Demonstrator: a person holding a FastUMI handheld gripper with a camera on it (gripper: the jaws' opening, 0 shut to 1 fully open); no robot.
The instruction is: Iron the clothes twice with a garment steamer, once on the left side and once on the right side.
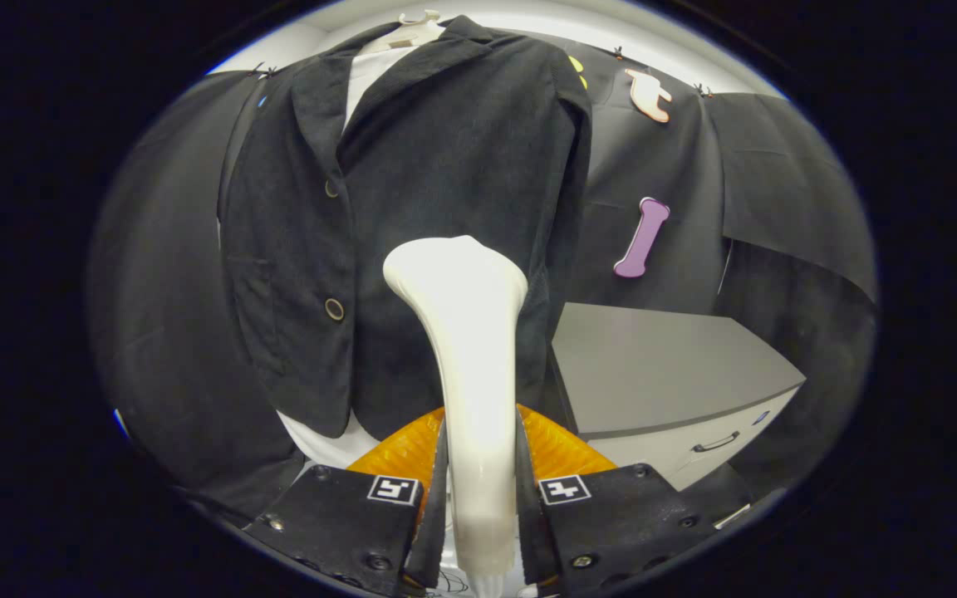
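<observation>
Tongs (479, 498) clenched on white garment steamer (466, 349); its head lies against the hanging black jacket (412, 208). No legible writing.

Clearance ahead of tool: obstructed at centre, open to one side.

The tool (478, 498) is clamped on the steamer (466, 349), whose head sits just before the hanging jacket (445, 166). A grey cabinet (661, 374) stands beside the jacket's hem; free room lies above its top, before the booth wall.
</observation>
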